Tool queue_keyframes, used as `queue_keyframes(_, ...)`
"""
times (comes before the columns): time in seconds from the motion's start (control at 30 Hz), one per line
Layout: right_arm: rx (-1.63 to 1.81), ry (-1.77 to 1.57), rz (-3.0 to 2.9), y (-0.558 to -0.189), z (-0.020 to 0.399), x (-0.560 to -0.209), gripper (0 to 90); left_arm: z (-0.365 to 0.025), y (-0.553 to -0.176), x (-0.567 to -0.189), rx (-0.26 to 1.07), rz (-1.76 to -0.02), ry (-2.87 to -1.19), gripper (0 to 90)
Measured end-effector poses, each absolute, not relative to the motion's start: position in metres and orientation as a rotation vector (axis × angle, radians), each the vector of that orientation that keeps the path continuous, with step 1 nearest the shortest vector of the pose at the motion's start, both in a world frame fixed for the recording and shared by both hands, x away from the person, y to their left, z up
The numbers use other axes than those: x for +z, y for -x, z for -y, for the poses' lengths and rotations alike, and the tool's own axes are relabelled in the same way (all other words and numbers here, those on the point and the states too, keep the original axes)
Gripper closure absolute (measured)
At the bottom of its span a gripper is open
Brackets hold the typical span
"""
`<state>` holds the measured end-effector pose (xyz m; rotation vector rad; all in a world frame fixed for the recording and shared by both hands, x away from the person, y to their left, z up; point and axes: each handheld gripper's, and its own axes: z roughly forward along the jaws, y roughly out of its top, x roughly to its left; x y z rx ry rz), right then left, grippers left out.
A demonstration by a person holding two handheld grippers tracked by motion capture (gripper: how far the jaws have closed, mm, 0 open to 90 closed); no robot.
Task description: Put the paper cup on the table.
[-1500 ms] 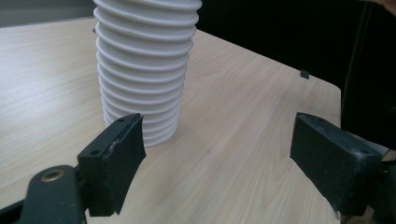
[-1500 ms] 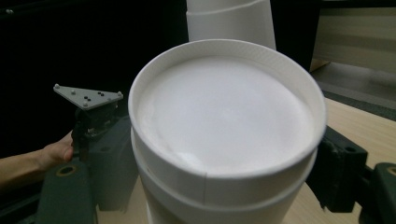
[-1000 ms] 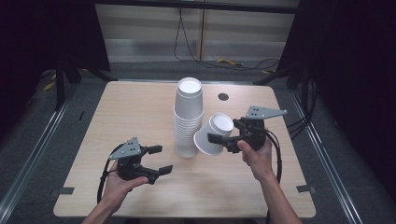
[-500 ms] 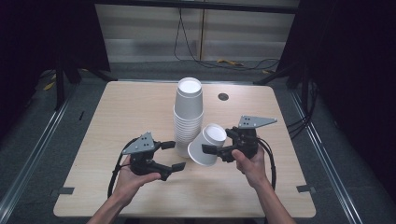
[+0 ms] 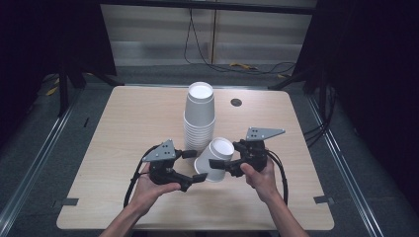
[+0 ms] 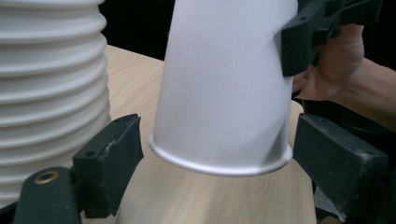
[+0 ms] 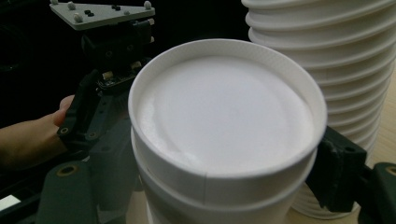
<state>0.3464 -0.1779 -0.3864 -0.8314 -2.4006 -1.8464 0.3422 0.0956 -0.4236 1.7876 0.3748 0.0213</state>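
The right tool [image 5: 221, 164] pinches a white paper cup turned upside down [image 5: 215, 159], its black jaws pressed against opposite sides of the cup's wall near the closed base, as the right gripper view shows with the cup's round white bottom [image 7: 224, 116] facing the camera and a second rim line just below it, so this may be two cups nested together. The cup is tilted, base up and leaning away from the person, and is held just above the pale wooden surface [image 5: 123, 128], in front of and nearly touching the tall stack of white paper cups [image 5: 198, 118] that stands upside down near the middle of the surface. The left tool [image 5: 193, 167] is spread, and its jaws have just been opening a little further; in the left gripper view the cup's open rim [image 6: 219, 163] hangs between the two black pads without either pad touching it, one pad just left of the rim, the other just right. The stack [image 6: 46, 84] rises close beside the left jaw.
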Motion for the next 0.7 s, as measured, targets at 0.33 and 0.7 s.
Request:
queue_keyframes(0.33, -1.837, 0.777, 2.376, -0.345, 0.170, -0.387, 23.0, -0.091, -0.341, -0.426, -0.003, -0.365, -1.808, 11.2)
queue_keyframes(0.7, -1.851, 0.711, 2.372, -0.342, 0.158, -0.387, 23.0, -0.088, -0.341, -0.429, -0.041, -0.360, -1.798, 6.8)
